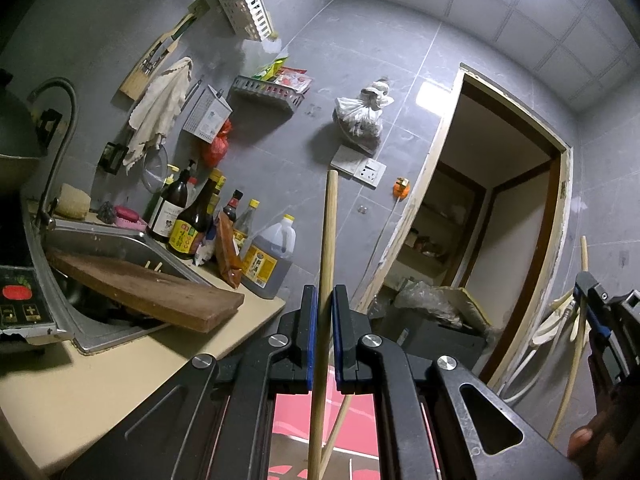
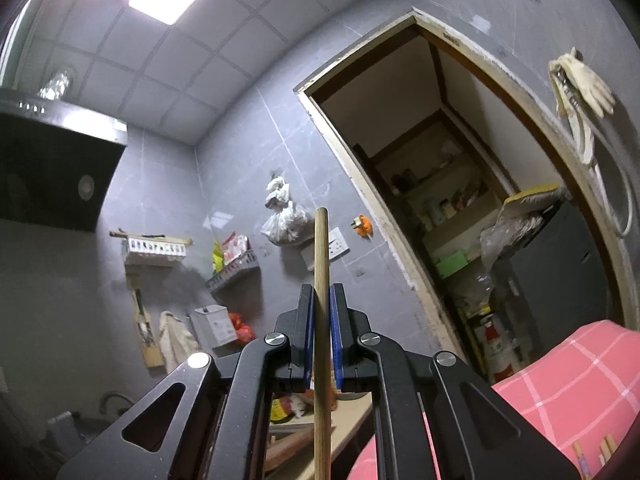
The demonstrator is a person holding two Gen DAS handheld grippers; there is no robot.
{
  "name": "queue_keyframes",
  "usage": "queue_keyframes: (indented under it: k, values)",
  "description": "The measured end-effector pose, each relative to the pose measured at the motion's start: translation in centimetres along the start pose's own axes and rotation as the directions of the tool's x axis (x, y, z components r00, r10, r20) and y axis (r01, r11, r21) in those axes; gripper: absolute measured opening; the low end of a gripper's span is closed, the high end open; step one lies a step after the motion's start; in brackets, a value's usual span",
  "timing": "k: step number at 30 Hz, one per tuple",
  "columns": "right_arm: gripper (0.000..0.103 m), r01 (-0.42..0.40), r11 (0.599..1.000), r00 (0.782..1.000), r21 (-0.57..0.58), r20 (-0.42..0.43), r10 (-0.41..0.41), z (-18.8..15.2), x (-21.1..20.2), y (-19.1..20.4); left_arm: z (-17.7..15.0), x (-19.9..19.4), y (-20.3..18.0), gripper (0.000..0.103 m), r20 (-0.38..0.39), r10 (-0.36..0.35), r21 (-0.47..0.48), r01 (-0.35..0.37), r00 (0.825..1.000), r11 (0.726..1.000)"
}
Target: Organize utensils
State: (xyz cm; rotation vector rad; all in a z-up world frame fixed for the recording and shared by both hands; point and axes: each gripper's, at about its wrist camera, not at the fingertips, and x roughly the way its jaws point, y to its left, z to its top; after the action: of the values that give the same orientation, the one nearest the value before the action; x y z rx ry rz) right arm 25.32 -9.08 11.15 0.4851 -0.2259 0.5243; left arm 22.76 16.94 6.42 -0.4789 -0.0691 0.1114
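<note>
1. Nearest the lens in the left wrist view, the left gripper (image 1: 324,300) is clenched on a wooden chopstick (image 1: 329,240). The stick passes straight up between the blue pads, its upper end rising well clear of the fingertips and its lower end running down past the frame's bottom edge.
2. Left of that gripper lies the counter (image 1: 132,364), with a sink (image 1: 116,240) at its far left end, a wooden board (image 1: 148,292) slanted across the sink's rim, and bottles (image 1: 188,220) crowded along the back edge against the wall.
3. High on the wall above the counter's back edge hangs a white slotted holder (image 1: 244,4), up and to the left of the left gripper; it is likely where the sticks belong, though that is a guess.
4. At the right edge of the same view the right gripper (image 1: 588,304) shows, with a second chopstick (image 1: 584,252) standing out above it.
5. In the right wrist view, that gripper (image 2: 322,312) is likewise clamped on its chopstick (image 2: 321,248), long axis upright and crossing the pads.
6. Judged from both views, the left hand is nearer the counter and the wall holder, so it seems the better placed to deliver first, leading with the stick's end.
</note>
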Motion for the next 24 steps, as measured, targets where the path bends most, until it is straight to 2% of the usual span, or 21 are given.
queue_keyframes:
  k: [10,24]
  values:
    - [0.006,0.055,0.997,0.994,-0.050,0.095,-0.050,0.0,-1.2,0.7,-0.1,0.0,-0.2,0.005,-0.002,0.002,0.009,-0.002,1.000,1.000]
    - [0.006,0.066,0.996,0.998,-0.059,0.023,-0.065,-1.8,-0.7,0.1,-0.3,0.0,-0.6,0.005,-0.013,-0.002,0.021,0.002,1.000,1.000]
